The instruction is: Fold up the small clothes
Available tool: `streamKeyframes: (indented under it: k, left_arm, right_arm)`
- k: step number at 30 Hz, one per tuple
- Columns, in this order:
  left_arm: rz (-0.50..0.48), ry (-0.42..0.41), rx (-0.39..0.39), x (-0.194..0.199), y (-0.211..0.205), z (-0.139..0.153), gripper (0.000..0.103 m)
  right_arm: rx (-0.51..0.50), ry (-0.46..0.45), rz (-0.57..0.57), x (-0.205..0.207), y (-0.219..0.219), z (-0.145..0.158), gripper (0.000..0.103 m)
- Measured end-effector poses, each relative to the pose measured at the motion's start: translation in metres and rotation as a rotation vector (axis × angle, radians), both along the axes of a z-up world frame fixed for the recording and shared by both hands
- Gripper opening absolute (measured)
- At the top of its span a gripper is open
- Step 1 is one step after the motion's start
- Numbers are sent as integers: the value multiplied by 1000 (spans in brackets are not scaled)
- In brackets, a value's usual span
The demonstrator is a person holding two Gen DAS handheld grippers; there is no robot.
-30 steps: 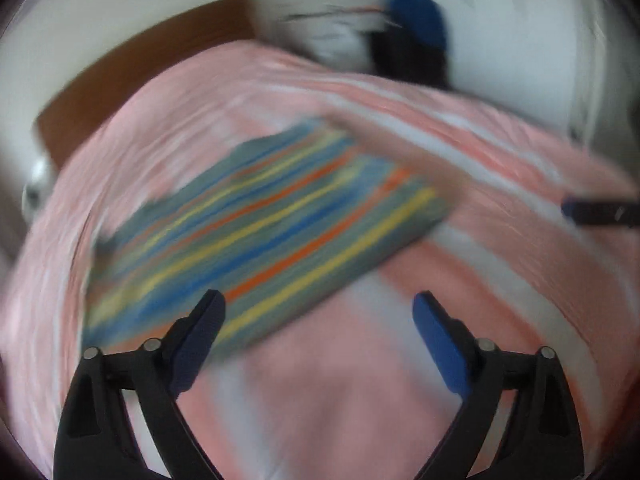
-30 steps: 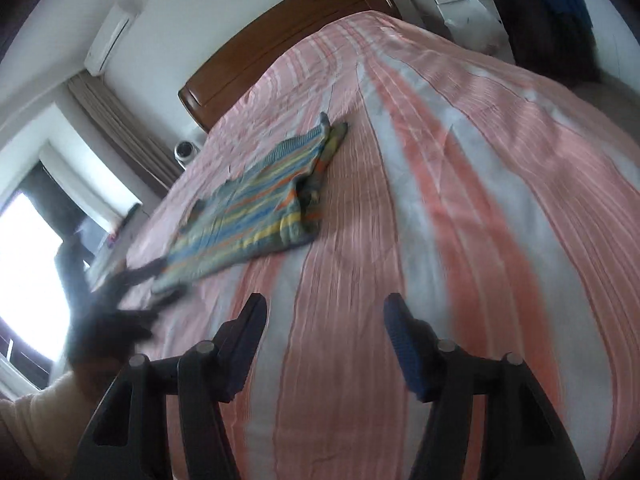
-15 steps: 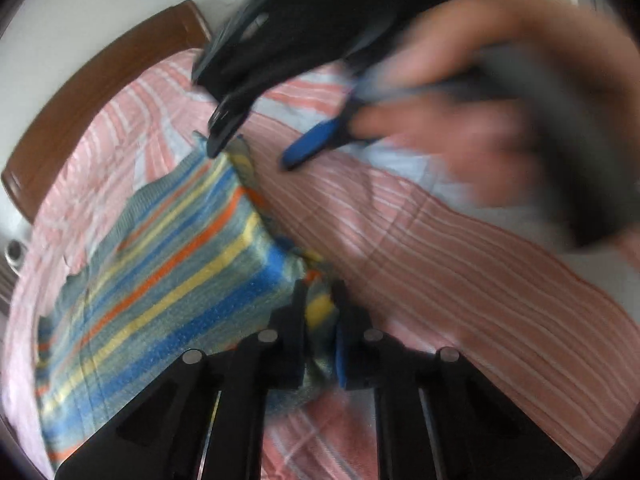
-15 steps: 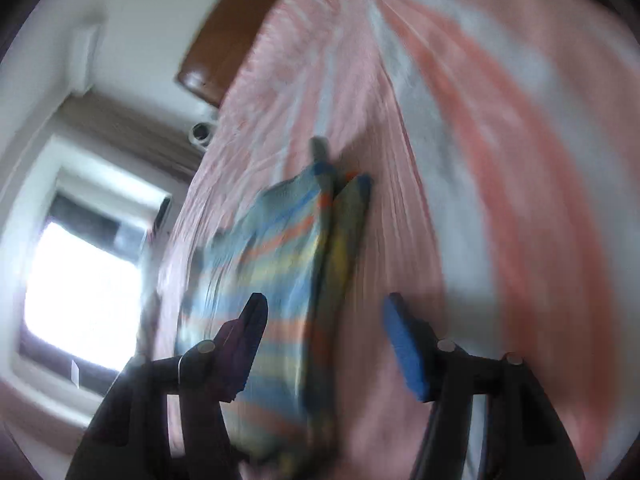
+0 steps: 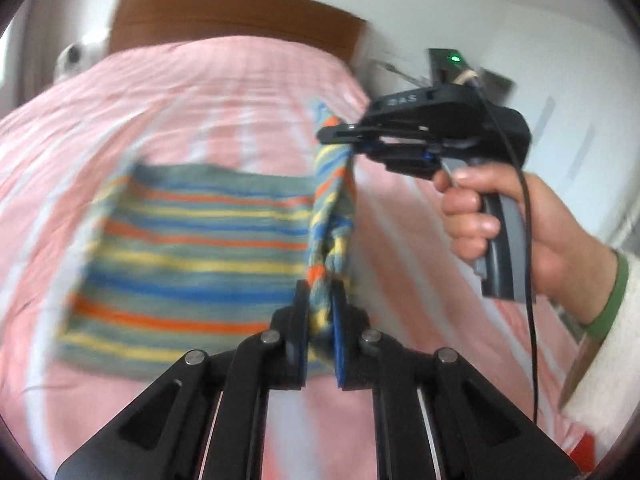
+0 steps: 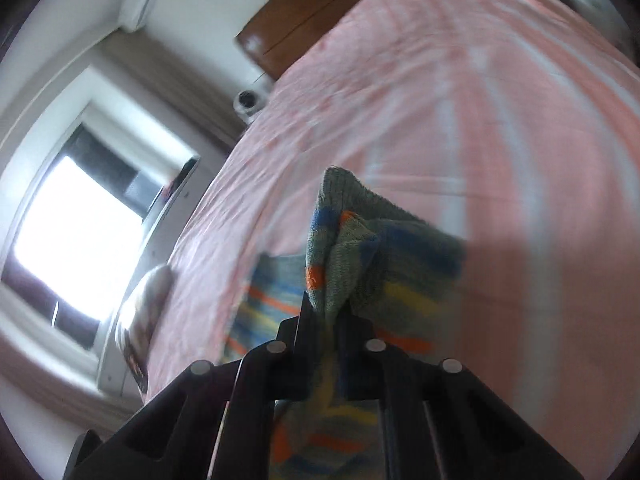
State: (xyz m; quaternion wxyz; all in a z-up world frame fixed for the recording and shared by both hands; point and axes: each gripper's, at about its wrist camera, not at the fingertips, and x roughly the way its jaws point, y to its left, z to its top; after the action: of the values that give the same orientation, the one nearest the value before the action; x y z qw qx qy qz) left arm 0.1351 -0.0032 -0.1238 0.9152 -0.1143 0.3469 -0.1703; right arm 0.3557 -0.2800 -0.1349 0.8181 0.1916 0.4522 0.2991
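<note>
A small striped knit garment (image 5: 192, 256), grey-green with blue, yellow and orange bands, lies on the pink striped bed (image 5: 200, 92). My left gripper (image 5: 320, 300) is shut on its near right edge. My right gripper (image 5: 340, 136), seen in the left wrist view, is shut on the far end of the same edge. That edge is lifted off the bed and stretched between the two grippers. In the right wrist view the right gripper (image 6: 326, 316) pinches a bunched corner of the garment (image 6: 360, 248).
A brown wooden headboard (image 5: 232, 12) stands at the far end of the bed. A window (image 6: 76, 236) and a small white camera-like device (image 6: 248, 102) are on the left side. The hand holding the right gripper (image 5: 520, 220) is at the right.
Both grippers were open and away from the garment a second ago. The left one closed on the near edge first, then the right one closed on the far corner, and the edge rose.
</note>
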Motion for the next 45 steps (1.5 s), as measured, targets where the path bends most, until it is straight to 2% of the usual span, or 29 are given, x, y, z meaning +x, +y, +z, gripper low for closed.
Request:
streamKeyframes:
  k: [5, 9, 10, 11, 12, 13, 14, 15, 16, 17, 20, 23, 25, 26, 27, 28, 29, 30, 31, 32, 33, 34, 35, 37, 40, 45]
  left_arm:
    - [130, 58, -9, -2, 62, -17, 8]
    - [200, 104, -5, 0, 92, -29, 9]
    - [216, 111, 4, 2, 96, -30, 12]
    - [241, 120, 31, 4, 98, -31, 15]
    - [271, 129, 64, 2, 103, -32, 17]
    - [296, 139, 81, -1, 108, -32, 31]
    - [304, 143, 73, -4, 111, -30, 49]
    - [314, 142, 56, -6, 116, -30, 57]
    - [325, 130, 34, -13, 123, -28, 68]
    - [329, 109, 15, -20, 127, -24, 74]
    - [307, 85, -1, -13, 125, -20, 84]
    - [307, 114, 48, 3, 115, -24, 89]
    - [360, 195, 155, 23, 112, -42, 87]
    - [387, 225, 184, 19, 118, -46, 84]
    - [413, 250, 186, 20, 124, -53, 84]
    - [428, 252, 148, 16, 132, -54, 84]
    - [447, 257, 141, 15, 137, -52, 84]
    - [474, 263, 152, 11, 140, -48, 84]
    - [495, 261, 175, 4, 142, -41, 84]
    - [495, 250, 190, -3, 143, -34, 84]
    - [487, 229, 210, -10, 143, -27, 86]
    - [489, 212, 233, -16, 143, -22, 91]
    - [503, 189, 266, -25, 143, -14, 94]
    - [516, 155, 302, -32, 142, -8, 95]
    - [504, 142, 313, -30, 138, -6, 95]
    - [484, 121, 320, -43, 130, 4, 95]
  right_arm:
    - [-67, 21, 109, 17, 123, -22, 9]
    - [-136, 16, 142, 18, 189, -43, 9]
    - [-140, 19, 136, 20, 199, -49, 11]
    - [-127, 28, 124, 21, 207, -55, 17]
    - [-84, 42, 115, 22, 214, -62, 20]
    - [-48, 58, 116, 21, 214, -66, 30]
    - [-14, 79, 121, 18, 214, -69, 46]
    - [18, 101, 117, 17, 212, -72, 51]
    - [44, 106, 108, 14, 207, -71, 52]
    - [60, 89, 101, 9, 200, -65, 52]
    - [0, -2, 100, -9, 177, -41, 52]
    - [-107, -104, 143, -42, 154, -13, 52]
    - [-169, -170, 181, -80, 137, -3, 55]
    - [-181, -187, 192, -94, 128, -3, 61]
    - [-194, -193, 198, -111, 119, -10, 64]
    - [-210, -177, 196, -123, 113, -20, 66]
    - [-247, -130, 199, -132, 110, -39, 66]
    - [-318, -63, 209, -140, 109, -61, 66]
    - [-384, -34, 211, -148, 108, -75, 64]
    - [-426, -70, 190, -161, 105, -77, 64]
    - [-428, -121, 171, -176, 100, -71, 64]
    - [-394, -172, 155, -196, 91, -60, 70]
    - [-364, -210, 140, -212, 84, -51, 83]
    - [-368, -290, 90, -246, 71, -35, 92]
    - [-439, -343, 52, -273, 62, -27, 92]
    - [-468, -301, 3, -285, 43, -32, 92]
